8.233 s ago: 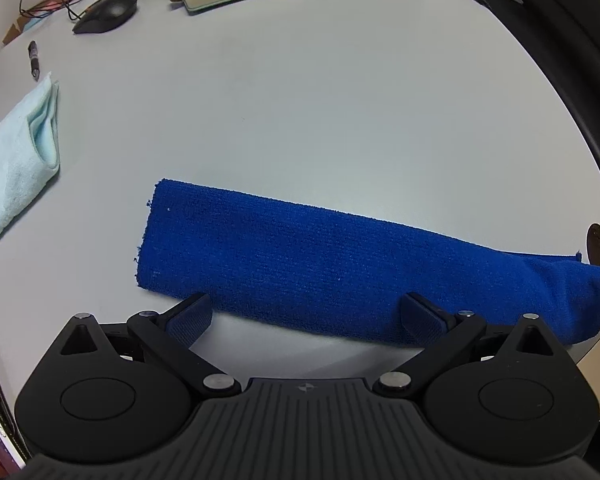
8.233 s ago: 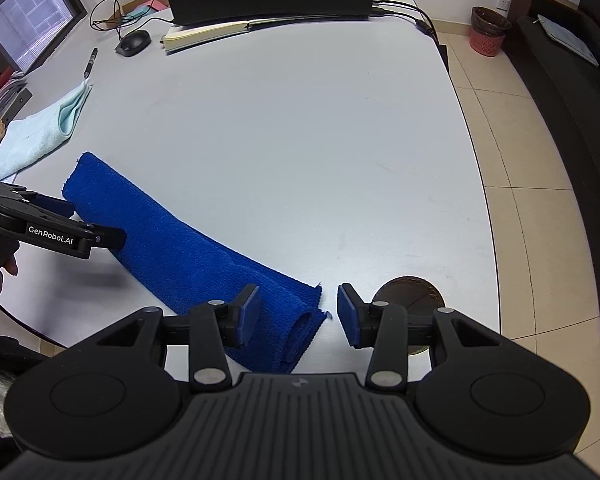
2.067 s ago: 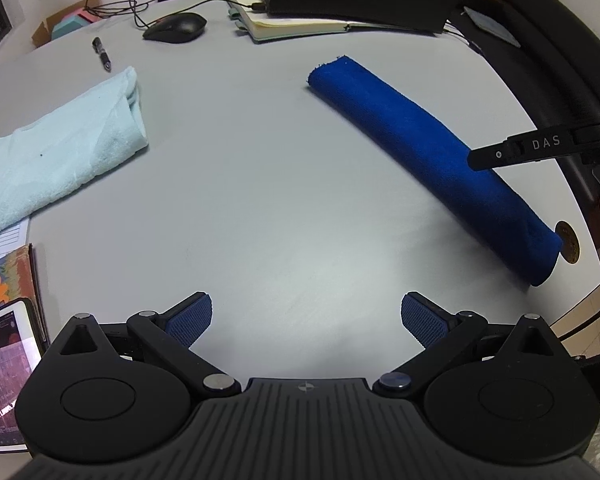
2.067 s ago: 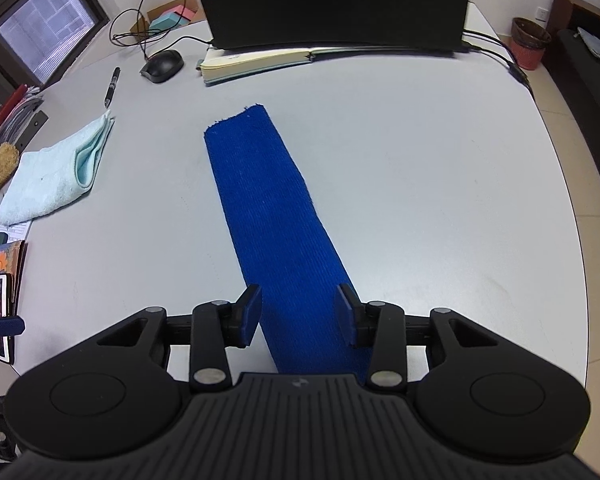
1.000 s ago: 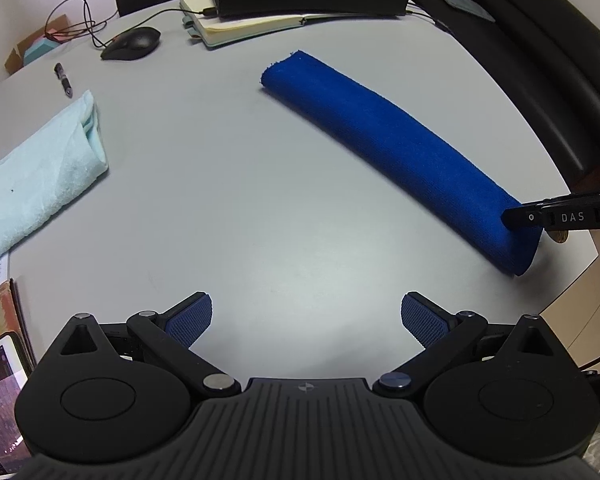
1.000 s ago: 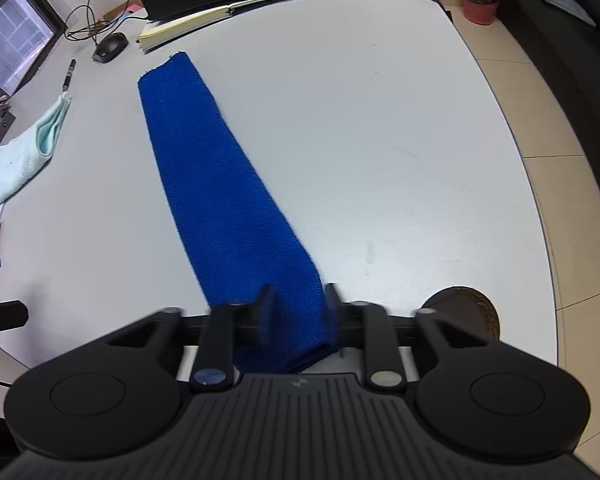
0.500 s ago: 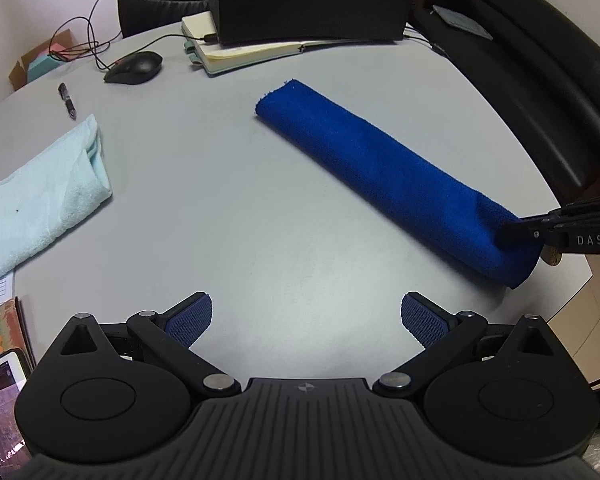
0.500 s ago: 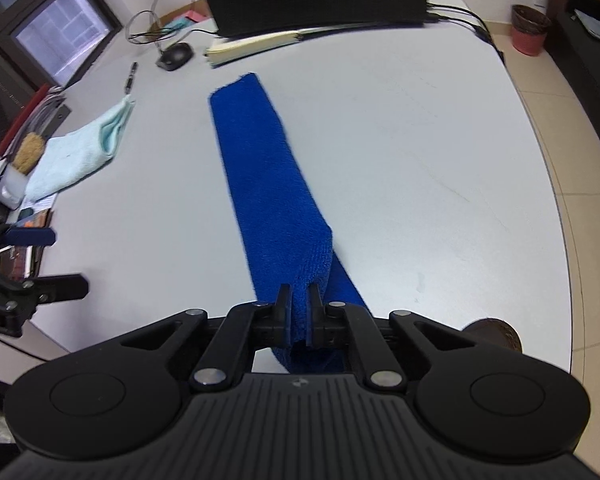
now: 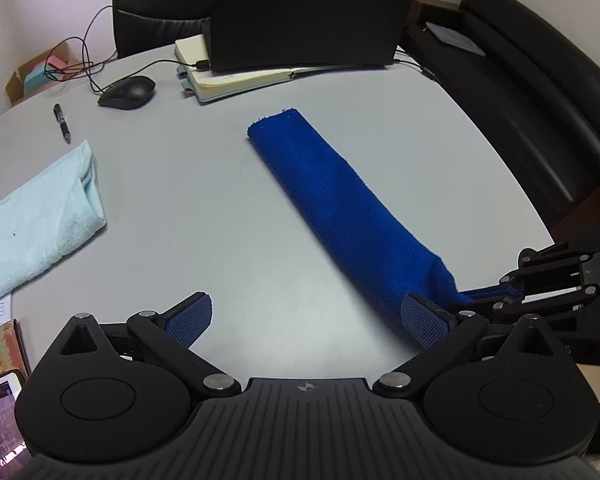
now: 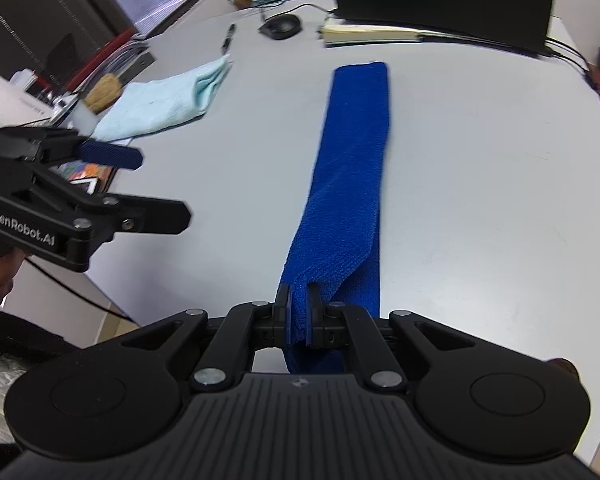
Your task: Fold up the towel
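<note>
Long blue terry towel already folded lengthwise; near end pinched in closed right gripper; left gripper wide open, empty; crosswise fold remaining.

Even, soft indoor light falls across the grey table, shadows faint; fisheye lenses bend the edges, and motion blur smears the right wrist view's left side.
</note>
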Demonstrator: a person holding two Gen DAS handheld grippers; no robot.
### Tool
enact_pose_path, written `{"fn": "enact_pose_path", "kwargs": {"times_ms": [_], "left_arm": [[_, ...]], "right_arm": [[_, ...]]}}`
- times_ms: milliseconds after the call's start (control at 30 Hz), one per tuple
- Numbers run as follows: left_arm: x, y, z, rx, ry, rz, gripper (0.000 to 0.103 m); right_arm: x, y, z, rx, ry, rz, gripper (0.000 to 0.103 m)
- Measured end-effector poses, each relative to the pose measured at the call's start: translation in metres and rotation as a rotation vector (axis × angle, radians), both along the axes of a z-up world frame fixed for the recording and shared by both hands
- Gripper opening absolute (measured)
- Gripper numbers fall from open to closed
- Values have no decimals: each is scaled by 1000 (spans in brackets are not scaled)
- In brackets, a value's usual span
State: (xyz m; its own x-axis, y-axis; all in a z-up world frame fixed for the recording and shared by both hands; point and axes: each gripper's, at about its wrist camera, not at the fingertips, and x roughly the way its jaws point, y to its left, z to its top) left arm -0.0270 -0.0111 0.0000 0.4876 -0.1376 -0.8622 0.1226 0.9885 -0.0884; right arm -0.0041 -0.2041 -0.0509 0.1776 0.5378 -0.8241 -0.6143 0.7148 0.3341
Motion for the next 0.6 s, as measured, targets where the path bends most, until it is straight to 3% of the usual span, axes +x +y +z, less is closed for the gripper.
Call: {"fn": "enact_pose_path", "kwargs": {"times_ms": [167,400,467,600], "left_arm": [[5,-5,5,-5,-6,-13,102],[10,-20,6,11,-7,-54,101],[12,-25,5,20,-6,-65,101],[15,-32,3,29,-1,-71,101]], "right_arm": [[-5,14,-3,-1,4,71,7],[-6,16,-5,-23,-3,82,14],[-6,12,-5,-30,-6,74,24],[-6,4,-2,-34,-24,50,34]]}}
